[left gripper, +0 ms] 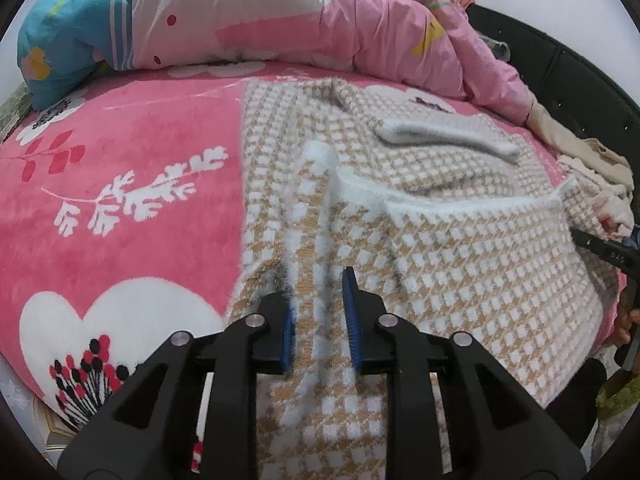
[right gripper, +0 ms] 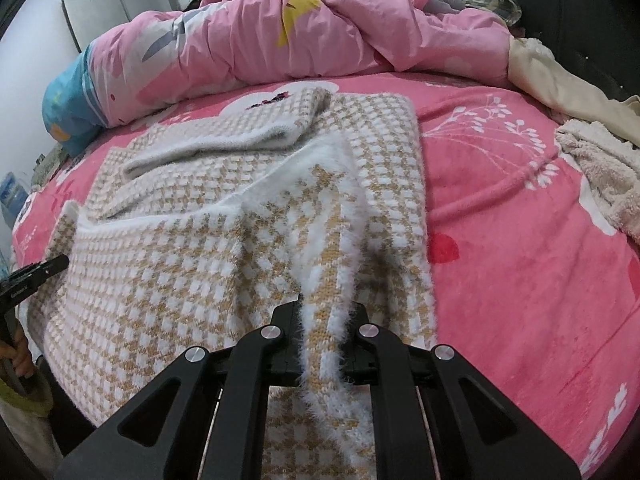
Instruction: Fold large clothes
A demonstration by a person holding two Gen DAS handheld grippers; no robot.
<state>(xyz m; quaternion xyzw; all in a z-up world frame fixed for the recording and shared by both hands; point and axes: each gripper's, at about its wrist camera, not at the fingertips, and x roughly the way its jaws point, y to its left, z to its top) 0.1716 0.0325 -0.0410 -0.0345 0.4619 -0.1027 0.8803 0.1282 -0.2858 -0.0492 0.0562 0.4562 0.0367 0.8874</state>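
Note:
A tan-and-white checked fluffy sweater (left gripper: 460, 248) (right gripper: 168, 280) lies partly folded on the pink bed blanket (left gripper: 140, 160) (right gripper: 520, 240). In the left wrist view my left gripper (left gripper: 318, 294) stands slightly open over the sweater's near left part. A white-trimmed strip of knit runs between its blue pads (left gripper: 351, 312), which do not press on it. In the right wrist view my right gripper (right gripper: 326, 308) is shut on a fuzzy white-edged fold of the sweater, which rises from the bed into its jaws. Each gripper also shows at the other view's edge: the right gripper (left gripper: 604, 248) and the left gripper (right gripper: 36, 276).
A bunched pink and blue duvet (left gripper: 280, 20) (right gripper: 320, 28) fills the back of the bed. Cream towels and clothes (right gripper: 600, 168) (left gripper: 592, 156) lie at the right, against a black headboard (right gripper: 580, 20). A hand (right gripper: 20, 356) shows at the lower left.

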